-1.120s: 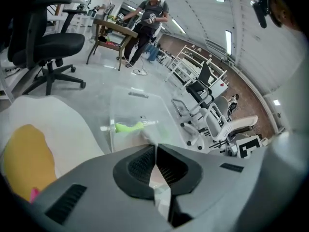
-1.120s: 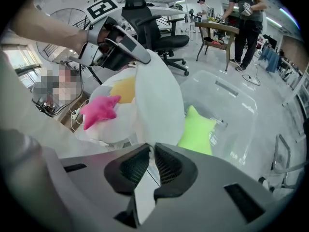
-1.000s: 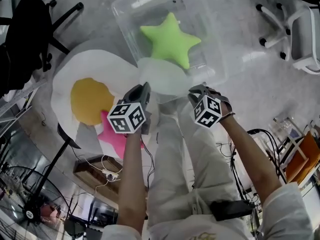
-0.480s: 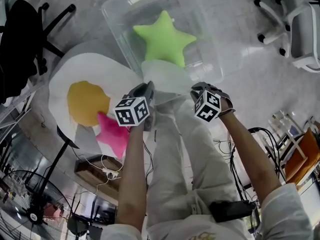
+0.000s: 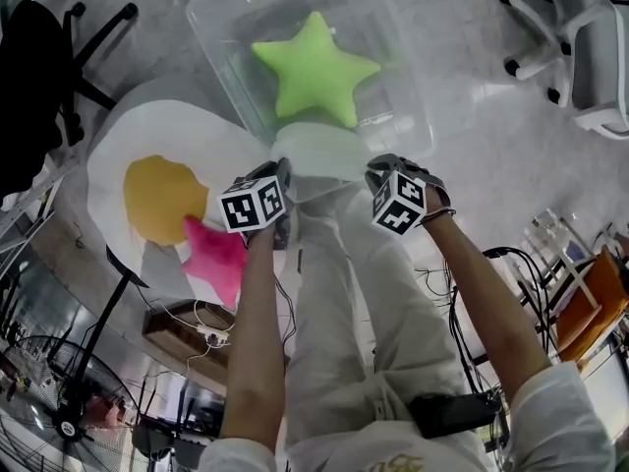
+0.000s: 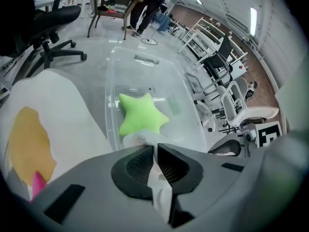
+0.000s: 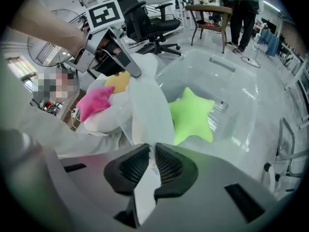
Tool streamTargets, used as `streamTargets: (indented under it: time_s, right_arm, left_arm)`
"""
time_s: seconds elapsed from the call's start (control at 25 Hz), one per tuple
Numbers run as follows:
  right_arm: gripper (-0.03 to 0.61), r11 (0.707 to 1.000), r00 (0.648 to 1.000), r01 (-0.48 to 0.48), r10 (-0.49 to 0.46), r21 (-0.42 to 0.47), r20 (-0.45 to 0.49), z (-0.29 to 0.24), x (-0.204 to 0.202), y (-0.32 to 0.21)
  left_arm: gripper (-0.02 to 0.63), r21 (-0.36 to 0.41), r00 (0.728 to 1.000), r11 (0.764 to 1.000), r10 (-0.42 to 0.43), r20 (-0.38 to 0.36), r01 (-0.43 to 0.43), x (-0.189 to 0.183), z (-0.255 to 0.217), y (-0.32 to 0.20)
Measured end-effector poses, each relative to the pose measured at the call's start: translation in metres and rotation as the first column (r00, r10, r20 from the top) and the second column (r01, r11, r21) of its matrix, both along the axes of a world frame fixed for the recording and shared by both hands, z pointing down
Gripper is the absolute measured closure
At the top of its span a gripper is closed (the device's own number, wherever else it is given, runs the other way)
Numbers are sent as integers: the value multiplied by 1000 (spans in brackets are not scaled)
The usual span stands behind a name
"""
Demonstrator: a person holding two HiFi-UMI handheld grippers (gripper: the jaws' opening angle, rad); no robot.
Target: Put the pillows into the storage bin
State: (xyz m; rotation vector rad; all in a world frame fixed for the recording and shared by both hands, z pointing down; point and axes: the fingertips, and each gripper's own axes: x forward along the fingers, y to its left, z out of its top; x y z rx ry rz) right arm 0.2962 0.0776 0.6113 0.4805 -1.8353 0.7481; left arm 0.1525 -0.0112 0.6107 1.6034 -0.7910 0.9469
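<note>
Head view: left gripper [image 5: 283,173] and right gripper [image 5: 377,172], jaws clamping the egg pillow [image 5: 167,126], have sunk, seemingly draping its edge over the storage bin's [image 5: 421,116] six-o'clock rim.

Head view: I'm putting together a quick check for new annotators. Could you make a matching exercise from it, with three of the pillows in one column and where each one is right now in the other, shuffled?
Things:
1. green star pillow
2. pink star pillow
3. white pillow

Places:
A. pinched by the left gripper and right gripper
B. inside the storage bin
C. outside the bin, on the fried-egg pillow

Pairs: 1-B, 2-C, 3-A
</note>
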Motion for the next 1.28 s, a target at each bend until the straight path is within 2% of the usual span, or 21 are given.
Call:
streamTargets:
  time_s: [0.2,0.36,0.48,0.56,1.0,1.28]
  right_arm:
    - [520,1000,1000,18,-18,6,4,0,-6,2]
    - [511,1000,1000,24,-24,8,-2,1,-7,1]
    - [461,1000,1000,14,-14,5,7,1,-8,0]
    - [443,1000,1000,15,-15,2,5,2,-7,1]
    - [446,998,998,62,-62,8,25,1,-21,-4]
    - [446,1000,996,-10,8,24,88,-9,-43,-22]
  left_arm:
    - [528,2,999,999,-35,5,35,-10,1,1]
    - [456,26,997,997,-77,19,77,-21,0,-6]
    - [411,47,993,992,-115,27,114,-31,-3,-11]
    - [407,60,991,990,-129,30,127,-37,-5,-14]
    - [407,82,979,976,-203,26,201,-54,-10,-18]
    - [410,83,967,964,-254,20,252,-64,-8,-9]
